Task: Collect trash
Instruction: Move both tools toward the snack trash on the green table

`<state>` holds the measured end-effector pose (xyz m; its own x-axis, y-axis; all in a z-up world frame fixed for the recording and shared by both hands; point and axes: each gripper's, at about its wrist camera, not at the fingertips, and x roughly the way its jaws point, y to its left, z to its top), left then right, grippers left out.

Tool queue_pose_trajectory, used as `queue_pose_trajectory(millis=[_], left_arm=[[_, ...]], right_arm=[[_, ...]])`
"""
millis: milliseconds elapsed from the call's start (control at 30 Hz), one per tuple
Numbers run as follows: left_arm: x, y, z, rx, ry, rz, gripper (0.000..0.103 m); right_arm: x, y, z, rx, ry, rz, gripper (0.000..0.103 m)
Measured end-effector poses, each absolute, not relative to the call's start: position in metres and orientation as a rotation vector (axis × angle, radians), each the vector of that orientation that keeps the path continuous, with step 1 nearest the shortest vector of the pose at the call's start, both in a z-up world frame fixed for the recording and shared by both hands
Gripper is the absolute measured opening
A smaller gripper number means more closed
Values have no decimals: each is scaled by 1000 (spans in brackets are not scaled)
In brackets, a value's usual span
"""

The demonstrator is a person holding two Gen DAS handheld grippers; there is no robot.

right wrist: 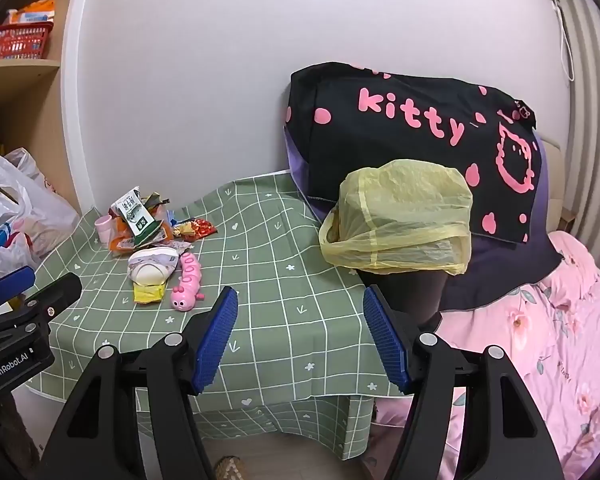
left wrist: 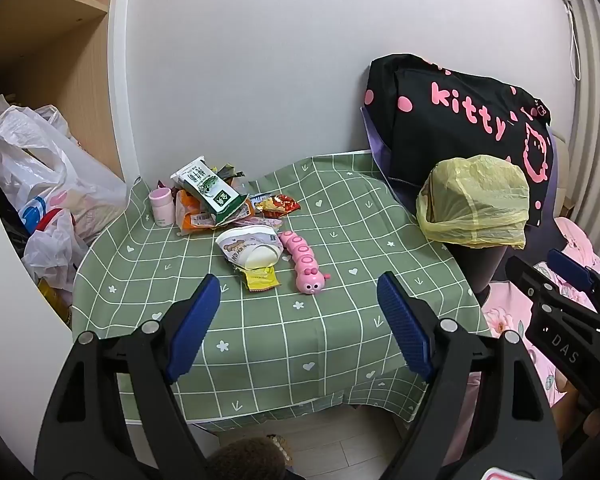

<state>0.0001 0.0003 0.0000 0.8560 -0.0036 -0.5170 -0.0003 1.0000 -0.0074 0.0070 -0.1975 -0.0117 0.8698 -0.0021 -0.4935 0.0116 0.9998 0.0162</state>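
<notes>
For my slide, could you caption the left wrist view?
Open left tool facing wrapper pile and toy caterpillar on checked tablecloth.

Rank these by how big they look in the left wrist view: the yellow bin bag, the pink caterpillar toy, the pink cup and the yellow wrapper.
1. yellow bin bag
2. pink caterpillar toy
3 and 4. pink cup and yellow wrapper look about alike; the cup sits farther from the camera, so I won't rank them.

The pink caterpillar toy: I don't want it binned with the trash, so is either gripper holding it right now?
No, the pink caterpillar toy lies free on the green tablecloth, ahead of the open, empty left gripper.
</notes>
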Motion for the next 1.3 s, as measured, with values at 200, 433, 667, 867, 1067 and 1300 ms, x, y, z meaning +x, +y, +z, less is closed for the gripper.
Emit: queue_pose_trajectory(millis=[200,433,667,867,1067,1300], left_arm=[[0,0,0,-7,543,-4,77],[0,0,0,-9,545,-3,77],[0,1,0,-10,544,-1,77],[4,3,0,-11,547,8,77],[13,23,-6,-32,557,50,77],[40,79,-29,-105,615,166,77]], right_arm=[[7,-197,-11,18,516,-6,62],[7,-198,-13,19,516,-5,62],[7,-198,-14,21,517,-4,62],[8,-197,-15,18,520,-2,62],[23,-192,-25,12,547,25,62],[63,-160,-50,-19,618,144,62]])
